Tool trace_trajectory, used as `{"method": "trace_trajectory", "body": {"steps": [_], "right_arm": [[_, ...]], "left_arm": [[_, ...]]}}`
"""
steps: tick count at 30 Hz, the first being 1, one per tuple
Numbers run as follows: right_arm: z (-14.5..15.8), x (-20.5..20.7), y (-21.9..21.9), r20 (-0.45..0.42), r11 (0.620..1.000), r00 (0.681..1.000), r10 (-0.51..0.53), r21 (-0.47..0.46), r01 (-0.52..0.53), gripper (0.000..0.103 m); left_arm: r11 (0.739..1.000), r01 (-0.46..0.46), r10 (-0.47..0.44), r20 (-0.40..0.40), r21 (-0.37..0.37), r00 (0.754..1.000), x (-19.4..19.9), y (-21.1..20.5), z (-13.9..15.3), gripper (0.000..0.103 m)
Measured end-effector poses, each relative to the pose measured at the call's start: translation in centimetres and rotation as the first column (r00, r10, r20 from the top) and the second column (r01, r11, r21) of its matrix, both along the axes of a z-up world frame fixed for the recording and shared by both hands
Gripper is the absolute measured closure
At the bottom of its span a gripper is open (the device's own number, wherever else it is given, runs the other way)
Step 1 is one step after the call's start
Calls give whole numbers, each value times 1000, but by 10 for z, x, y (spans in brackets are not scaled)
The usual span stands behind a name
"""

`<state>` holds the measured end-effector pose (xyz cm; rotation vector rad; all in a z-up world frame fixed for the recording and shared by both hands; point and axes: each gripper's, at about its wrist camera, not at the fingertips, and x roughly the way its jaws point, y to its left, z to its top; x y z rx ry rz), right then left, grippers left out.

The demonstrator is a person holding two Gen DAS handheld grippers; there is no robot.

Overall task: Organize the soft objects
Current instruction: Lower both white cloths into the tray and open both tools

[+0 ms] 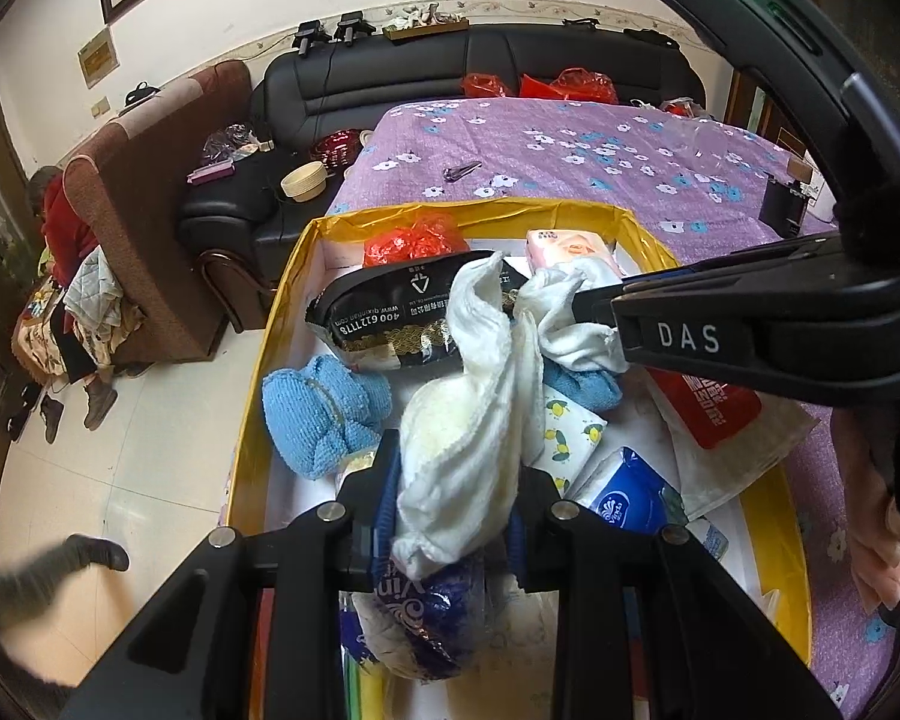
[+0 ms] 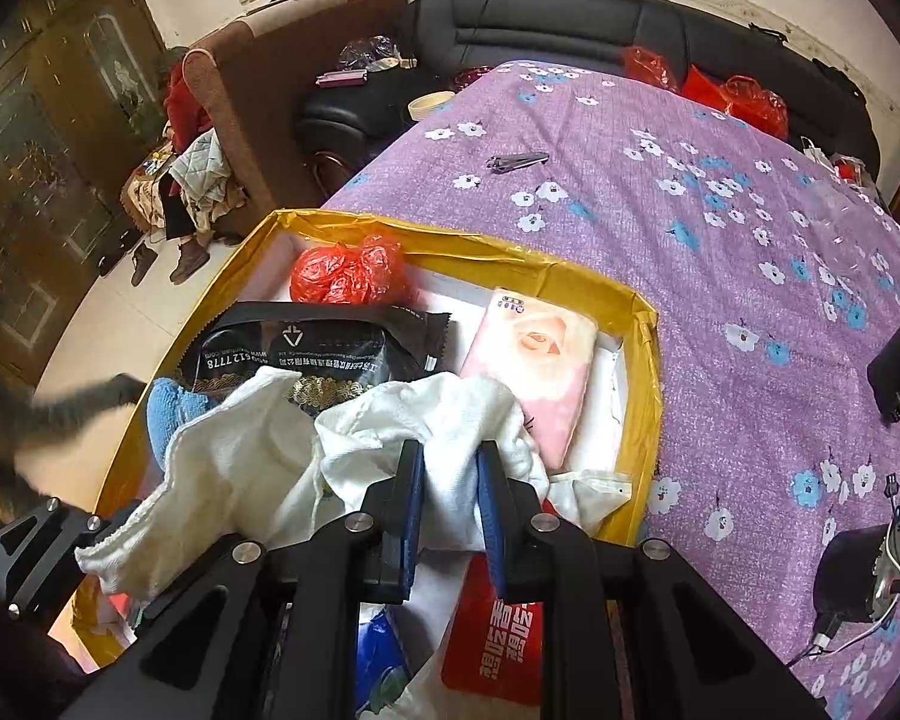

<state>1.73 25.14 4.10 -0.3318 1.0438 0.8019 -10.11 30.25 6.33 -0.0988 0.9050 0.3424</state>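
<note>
Folding seems the step in hand: both the left gripper (image 1: 456, 480) and right gripper (image 2: 447, 516) pinch the white towel (image 1: 480, 414) at frame centre above the yellow box (image 1: 270, 324), so next probably calls for bringing its ends together.

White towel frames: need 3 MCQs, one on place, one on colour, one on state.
1. Where is the red bag?
A. far corner of the box
B. on the sofa arm
C. in the right gripper

2. What colour is the knit cloth beside the towel?
A. green
B. blue
C. black

3. How is the towel held?
A. lying free
B. by the left gripper only
C. by both grippers

Key: 1 A, it sits against the box's far wall; 2 B, it shows light blue; 3 C, both pairs of jaws are shut on it.
</note>
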Motion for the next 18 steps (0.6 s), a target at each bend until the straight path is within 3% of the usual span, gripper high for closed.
{"method": "trace_trajectory", "body": {"steps": [18], "right_arm": [[4,-5,-6,-7,1000,1000,14,8,-14,79]], "left_arm": [[1000,-1,1,-1,8,1000,-1,-3,0,68]]}}
